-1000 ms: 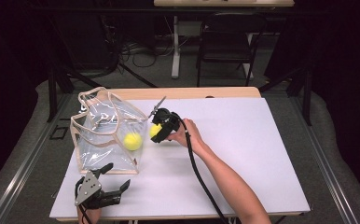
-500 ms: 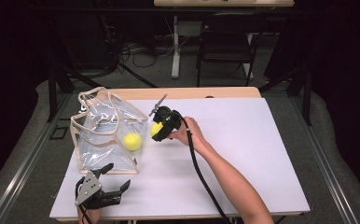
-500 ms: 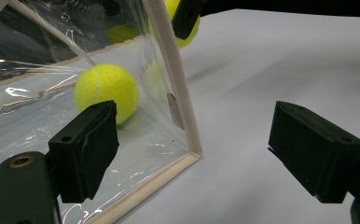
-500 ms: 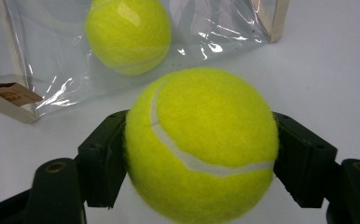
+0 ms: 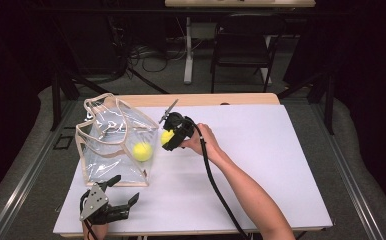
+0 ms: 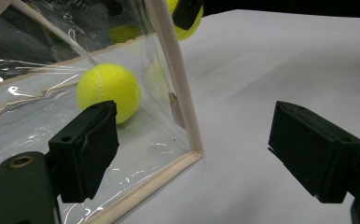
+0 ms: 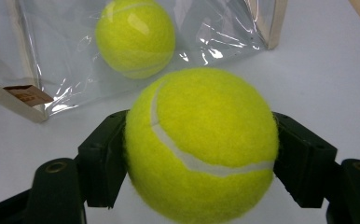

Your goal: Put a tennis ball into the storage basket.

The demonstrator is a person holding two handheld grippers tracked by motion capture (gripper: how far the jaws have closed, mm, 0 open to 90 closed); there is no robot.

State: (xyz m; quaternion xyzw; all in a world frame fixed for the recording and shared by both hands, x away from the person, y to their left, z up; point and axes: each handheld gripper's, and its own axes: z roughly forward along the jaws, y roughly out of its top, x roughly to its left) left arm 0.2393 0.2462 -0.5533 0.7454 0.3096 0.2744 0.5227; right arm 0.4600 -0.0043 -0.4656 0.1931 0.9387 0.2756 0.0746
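Yellow felt bulges between the jaws of the right tool [image 7: 201, 154], which pinches a tennis ball [image 7: 201, 144] across its widest part, the pads pressing on either flank. Seen from the high view, this held ball [image 5: 167, 136] hangs just beside the upper right edge of the clear plastic bag [image 5: 116, 145], a little above the white tabletop [image 5: 261, 165] and not yet over the bag's opening.

A second tennis ball [image 5: 142, 151] already lies inside the bag, low against the wall nearest the right tool.

The main risk, as I judge it, is the soft bag itself. Its mouth sags and its tan trim [image 6: 178, 84] stands between the held ball and the inside, so a low approach could shove the wall inward, fold the opening shut or tip the bag over. Letting go too early would drop the ball onto the tabletop, where it would likely roll away. The grip is on a round, springy surface, so a knock against the trim could also squeeze the ball out of the pads.

The left tool [image 5: 112, 206] rests near the front edge of the tabletop, jaws spread and empty, close to the bag's near corner but not touching it, so nothing steadies the bag.
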